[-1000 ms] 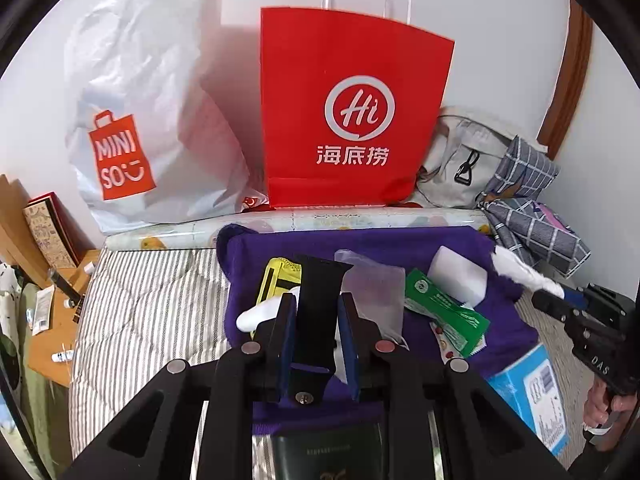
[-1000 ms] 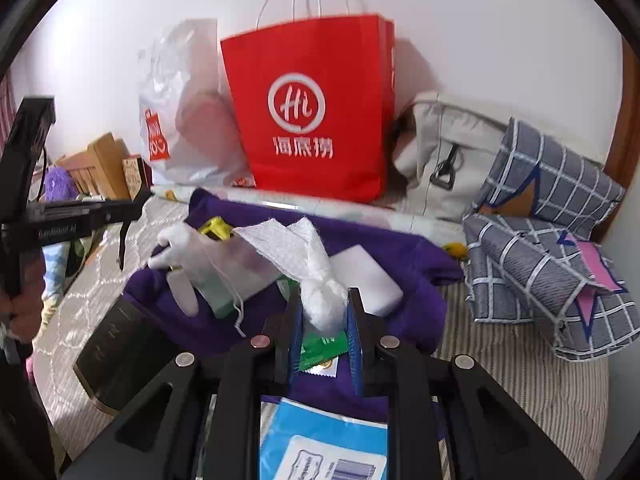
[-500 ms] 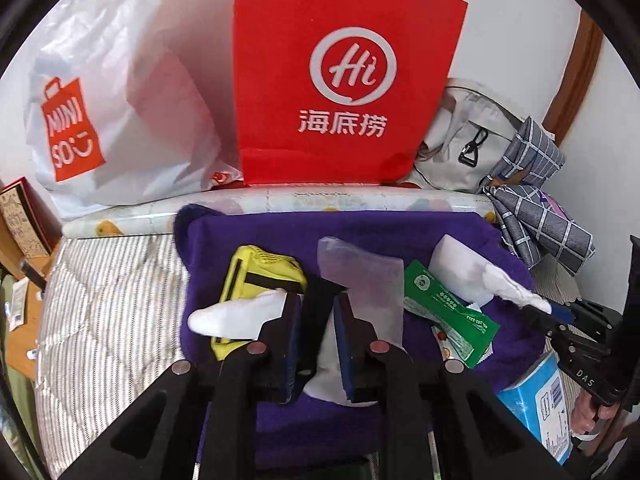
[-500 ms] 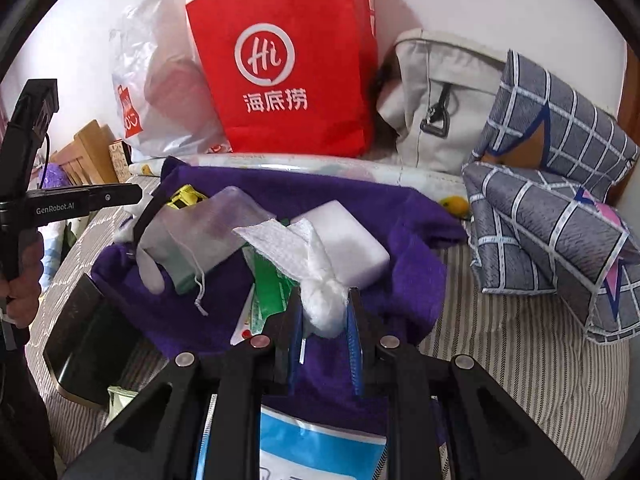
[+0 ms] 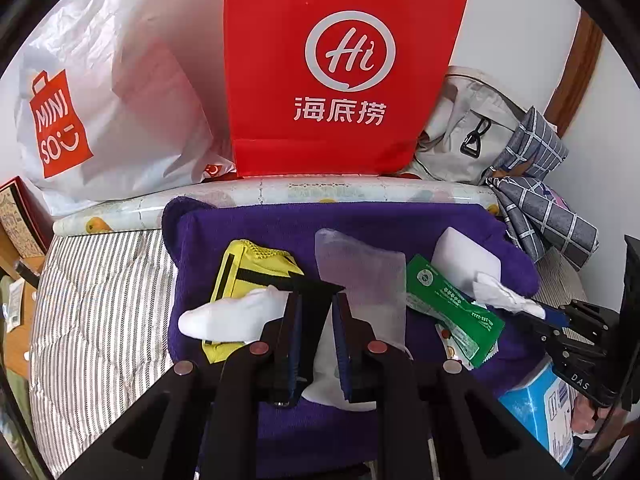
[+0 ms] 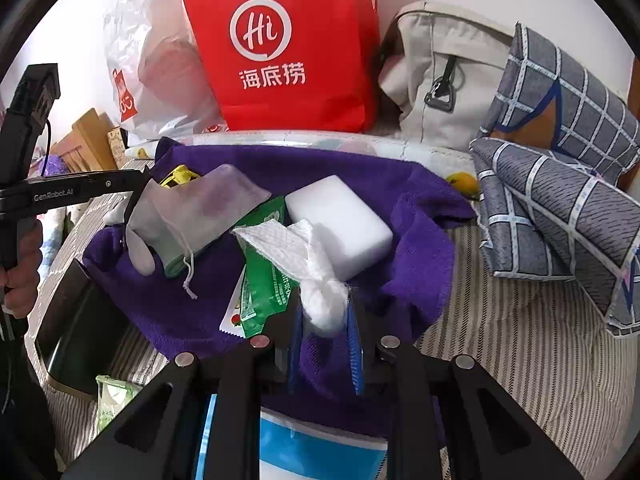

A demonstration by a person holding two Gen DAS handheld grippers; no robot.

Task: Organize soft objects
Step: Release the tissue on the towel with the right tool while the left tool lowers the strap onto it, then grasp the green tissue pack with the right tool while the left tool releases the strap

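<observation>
A purple towel (image 5: pixel 280 228) lies spread on the striped bed, also in the right wrist view (image 6: pixel 420 264). On it lie a yellow pouch (image 5: pixel 256 264), a white sock (image 5: pixel 228 316), a translucent drawstring bag (image 5: pixel 360 272), a green packet (image 5: pixel 452 308) and a white sponge block (image 5: pixel 464 260). My left gripper (image 5: pixel 314 312) is shut on a black strap (image 5: pixel 312 300) above the towel. My right gripper (image 6: pixel 324 320) is shut on a knotted white tissue (image 6: pixel 320 300) and holds it low over the towel's near edge, beside the green packet (image 6: pixel 264 280) and the sponge (image 6: pixel 340 224).
A red paper bag (image 5: pixel 340 68) and a white Miniso plastic bag (image 5: pixel 100 92) stand at the back wall. A grey backpack (image 6: pixel 440 76) and checked pillows (image 6: pixel 560 184) lie at the right. A blue tissue pack (image 6: pixel 312 452) lies at the near edge and a dark box (image 6: pixel 76 320) at the left.
Both grippers have moved forward and down toward the towel, each carrying its item. The tissue now hangs just over the towel's near edge.
</observation>
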